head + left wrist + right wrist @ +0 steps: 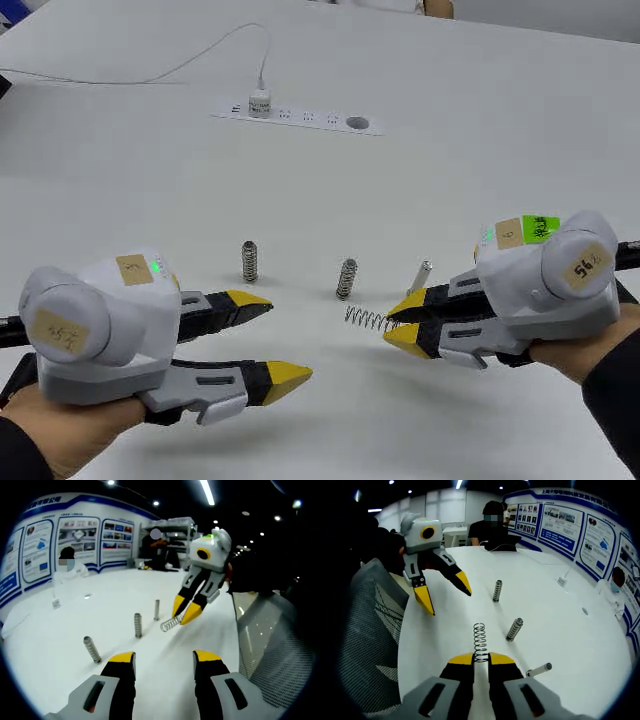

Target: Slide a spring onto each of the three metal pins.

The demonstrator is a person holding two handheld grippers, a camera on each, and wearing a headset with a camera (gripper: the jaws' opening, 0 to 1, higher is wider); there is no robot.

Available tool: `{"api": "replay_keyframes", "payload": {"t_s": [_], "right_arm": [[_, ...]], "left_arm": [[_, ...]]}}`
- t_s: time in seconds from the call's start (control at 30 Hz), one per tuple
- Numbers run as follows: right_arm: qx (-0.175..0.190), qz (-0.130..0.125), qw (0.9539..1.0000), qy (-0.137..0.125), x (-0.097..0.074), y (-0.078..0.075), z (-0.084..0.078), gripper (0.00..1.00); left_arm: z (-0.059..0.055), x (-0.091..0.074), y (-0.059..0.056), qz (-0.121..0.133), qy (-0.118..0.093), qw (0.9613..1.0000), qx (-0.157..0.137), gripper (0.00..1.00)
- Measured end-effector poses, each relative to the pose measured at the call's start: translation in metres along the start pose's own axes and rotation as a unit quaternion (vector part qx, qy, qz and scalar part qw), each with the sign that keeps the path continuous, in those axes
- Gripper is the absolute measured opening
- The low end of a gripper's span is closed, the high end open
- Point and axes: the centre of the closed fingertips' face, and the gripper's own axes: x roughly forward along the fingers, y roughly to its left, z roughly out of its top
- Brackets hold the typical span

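I judge this to be the last of the three springs. The left pin (249, 261) and the middle pin (346, 279) each wear a coil. The bare pin (421, 274) stands on the tabletop (120, 200) just beside my right claw (403, 322). It looks tilted in the head view, but upright in the left gripper view, so I cannot tell its true lean.

The right claw is closed almost fully, its yellow tips pinching one end of the loose spring (365, 318). The rest of the coil sticks straight out past the tips, roughly level, pointing toward the middle pin. I cannot tell whether its free end brushes the tabletop.

Next, as I see it, I should swing that free end round and tip it down so its open mouth faces the top of the bare pin. Then I line the two up and lower the coil over the shaft before letting go. The coil is soft and held only at one end, so it may sag or bend off line.

My left claw (268, 337) gapes wide, holds nothing, touches nothing, and sits well apart from the pins.
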Motion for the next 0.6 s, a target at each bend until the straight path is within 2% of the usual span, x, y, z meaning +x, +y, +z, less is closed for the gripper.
{"api": "replay_keyframes", "payload": {"t_s": [0.27, 0.6], "right_arm": [[-0.022, 0.018, 0.9996, -0.004, 0.003, 0.012, 0.010, 0.11], [-0.049, 0.042, 0.9979, -0.003, 0.009, 0.026, 0.018, 0.11]], "left_arm": [[0.002, 0.005, -0.007, -0.013, 0.004, 0.9998, 0.014, 0.44], [0.006, 0.009, -0.013, -0.030, 0.003, 0.9991, 0.029, 0.35]]}}
